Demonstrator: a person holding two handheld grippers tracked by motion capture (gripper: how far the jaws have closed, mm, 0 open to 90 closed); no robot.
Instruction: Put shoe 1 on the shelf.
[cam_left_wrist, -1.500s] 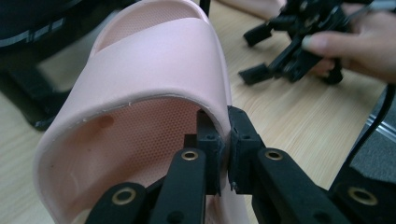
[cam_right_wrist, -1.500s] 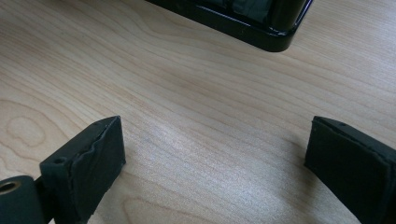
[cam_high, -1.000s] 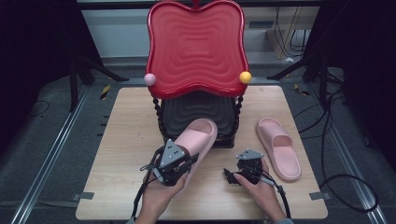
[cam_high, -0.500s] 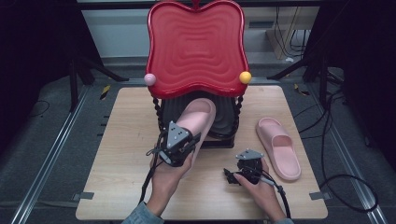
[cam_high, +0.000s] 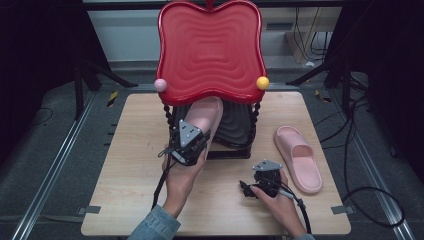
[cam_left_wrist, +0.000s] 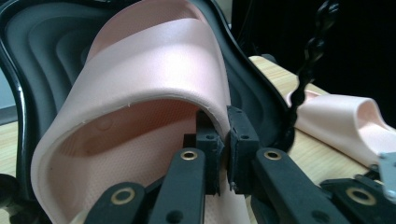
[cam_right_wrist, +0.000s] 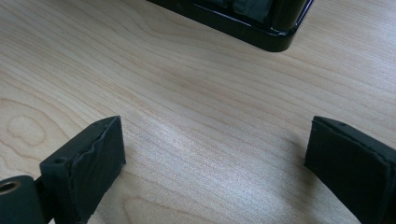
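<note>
**Left gripper view: slipper pinched by a thin edge, going onto the rack's lower shelf**

Left gripper view is showing your left gripper (cam_left_wrist: 224, 149) clamping its jaws tight on the edge of the strap of the pink slipper (cam_left_wrist: 154, 70), with the black lower tray (cam_left_wrist: 37, 56) curving close behind it. In the high view, you are holding that slipper (cam_high: 206, 116) toe-first under the red top tray (cam_high: 210, 50) of the rack, in the middle of the table (cam_high: 130, 150), while the left gripper (cam_high: 187, 145) is hanging at the rack's near left corner.

What you are risking: the pinch is sitting on a narrow strip of soft strap, so the slipper may be swinging or peeling free if you push fast or twist your wrist. The toe could also be catching on the lower tray's raised rim or on the twisted black post (cam_high: 167, 115), and a hard shove could be nudging the whole rack farther away.

Your right gripper (cam_high: 260, 182) is resting low on the near right of the table with its jaws standing wide apart over bare wood and nothing between them. The second slipper (cam_high: 299, 157) is lying flat at the right, well apart from the rack.

Compared with a second ago, you are carrying the slipper farther in: it was lying nearer you, mostly outside the rack, and now its toe is tucked beneath the red tray. Your right hand and the second slipper are staying put.
</note>
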